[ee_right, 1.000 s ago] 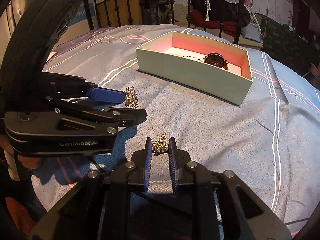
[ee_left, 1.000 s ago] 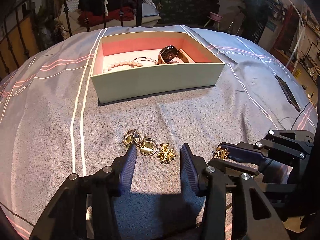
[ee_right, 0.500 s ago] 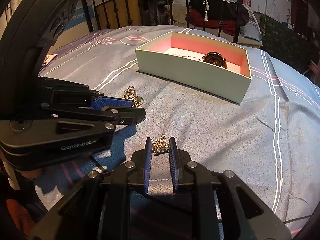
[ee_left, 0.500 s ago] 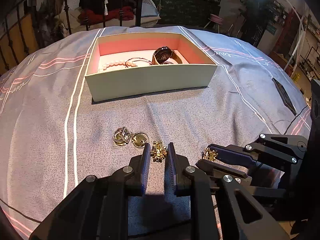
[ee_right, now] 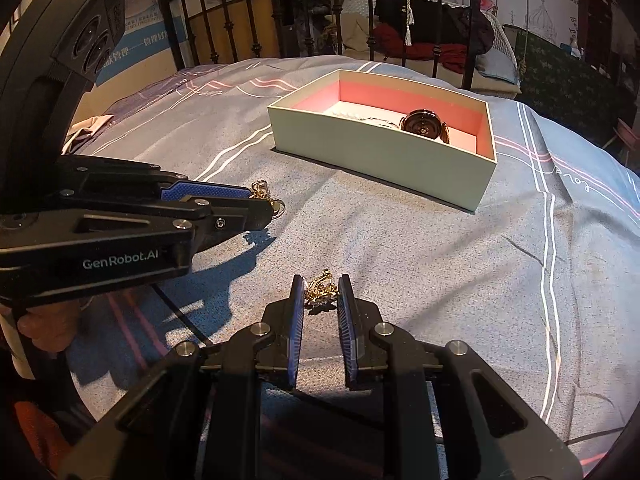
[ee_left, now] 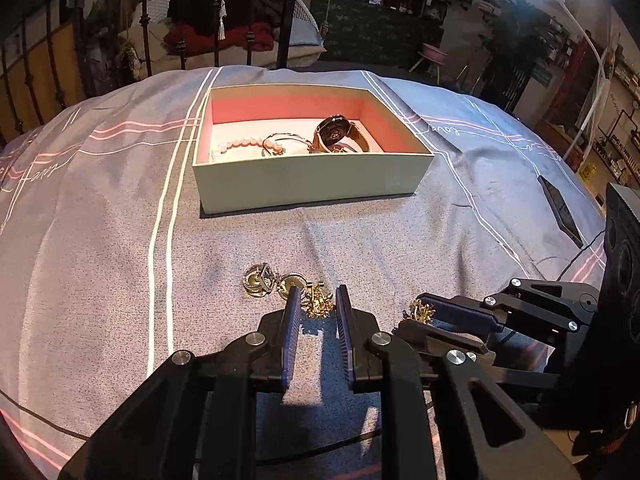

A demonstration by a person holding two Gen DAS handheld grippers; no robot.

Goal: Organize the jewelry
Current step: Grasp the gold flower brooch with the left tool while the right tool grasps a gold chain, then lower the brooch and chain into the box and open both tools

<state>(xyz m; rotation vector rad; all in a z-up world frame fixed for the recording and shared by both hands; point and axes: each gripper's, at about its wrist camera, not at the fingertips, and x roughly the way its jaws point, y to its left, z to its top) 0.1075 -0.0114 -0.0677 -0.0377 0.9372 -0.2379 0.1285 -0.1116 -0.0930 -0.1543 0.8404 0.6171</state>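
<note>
Gold brooch [ee_left: 318,302] now pinched by left claw [ee_left: 318,300].

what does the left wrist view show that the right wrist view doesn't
Only the left wrist view shows the pearl bracelet in the box, a dark phone on the bedspread, and the left claw around a gold brooch. Only the right wrist view shows the GenRobot.AI label. Both show the box, the watch and the right claw around its gold piece.

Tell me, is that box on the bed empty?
No. The open box already holds a watch, a pearl bracelet and a thin bangle.
</note>
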